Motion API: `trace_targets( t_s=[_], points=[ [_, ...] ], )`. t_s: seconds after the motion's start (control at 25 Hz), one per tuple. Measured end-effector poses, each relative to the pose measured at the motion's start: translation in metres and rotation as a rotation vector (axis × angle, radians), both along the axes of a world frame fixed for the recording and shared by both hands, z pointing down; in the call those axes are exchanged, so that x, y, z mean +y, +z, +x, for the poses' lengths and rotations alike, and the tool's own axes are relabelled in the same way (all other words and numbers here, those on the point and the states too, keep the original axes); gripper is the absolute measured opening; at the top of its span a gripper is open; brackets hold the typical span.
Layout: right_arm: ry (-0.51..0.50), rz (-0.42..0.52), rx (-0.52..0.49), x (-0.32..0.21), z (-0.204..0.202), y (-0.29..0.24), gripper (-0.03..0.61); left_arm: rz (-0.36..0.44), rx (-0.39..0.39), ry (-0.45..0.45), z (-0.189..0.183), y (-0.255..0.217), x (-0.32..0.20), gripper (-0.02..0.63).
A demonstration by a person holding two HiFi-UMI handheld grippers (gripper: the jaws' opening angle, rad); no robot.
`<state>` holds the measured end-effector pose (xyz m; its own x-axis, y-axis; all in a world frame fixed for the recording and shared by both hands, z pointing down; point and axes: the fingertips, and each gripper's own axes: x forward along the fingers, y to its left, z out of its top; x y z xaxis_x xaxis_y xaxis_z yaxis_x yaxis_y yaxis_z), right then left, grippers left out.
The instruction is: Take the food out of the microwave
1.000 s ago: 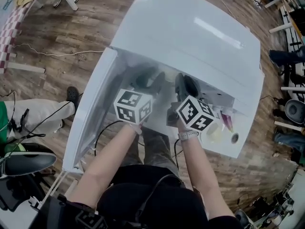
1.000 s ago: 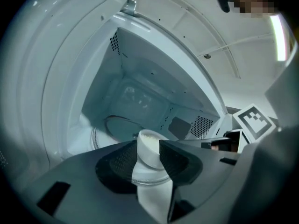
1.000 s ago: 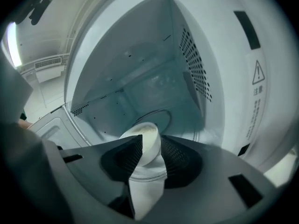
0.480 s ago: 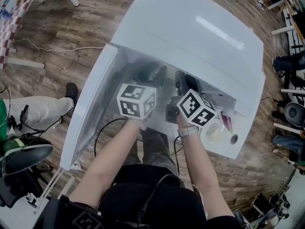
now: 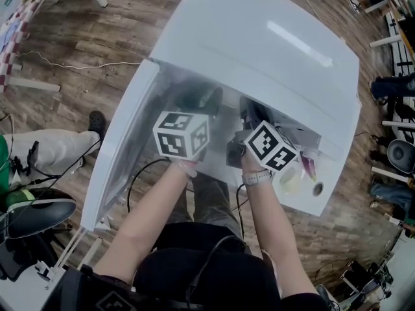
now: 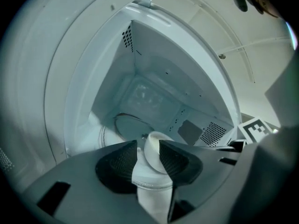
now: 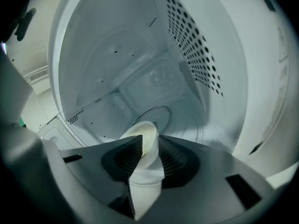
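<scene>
- Nearest us, the person's forearms [image 5: 152,222] reach out toward the white microwave [image 5: 259,37]. A watch [image 5: 257,180] sits on the right wrist.
- Just past the hands, the two marker cubes [image 5: 181,135] stand side by side at the oven's opening.
- We see the left tool [image 6: 148,147] set narrow, with both pads clamped on the rim of a white bowl [image 6: 154,136].
- On the right tool [image 7: 150,142] the jaws are closing. The white bowl rim stands between them and both pads touch it.
- The bowl sits at the mouth of the cavity. The head view hides it under the cubes, and no view shows it whole.
- The door [image 5: 123,154] is swung open to the left.
- The control panel [image 5: 305,173] lies to the right of the opening.
- Beyond the bowl, the glass turntable [image 6: 133,125] lies on the cavity floor.
- Farther in, vent holes [image 7: 196,50] dot the right cavity wall.
- A wooden floor [image 5: 97,50] surrounds the microwave. At far left is another person's leg [image 5: 58,151] in pale trousers.
</scene>
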<state>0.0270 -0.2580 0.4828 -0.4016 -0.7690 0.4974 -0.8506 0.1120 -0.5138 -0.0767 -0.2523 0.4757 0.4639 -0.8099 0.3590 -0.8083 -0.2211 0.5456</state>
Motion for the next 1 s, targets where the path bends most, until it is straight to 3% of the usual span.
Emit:
trace_targets(
  t_s=[0.36, 1.0],
  points=[
    [-0.031, -0.020, -0.047, 0.010, -0.005, -0.001, 0.097, -0.026, 0.088, 0.011, 0.003, 0.002, 0.011, 0.137],
    [-0.047, 0.009, -0.038, 0.020, -0.006, -0.001, 0.094, -0.059, 0.111, -0.002, 0.006, 0.008, 0.013, 0.103]
  ],
)
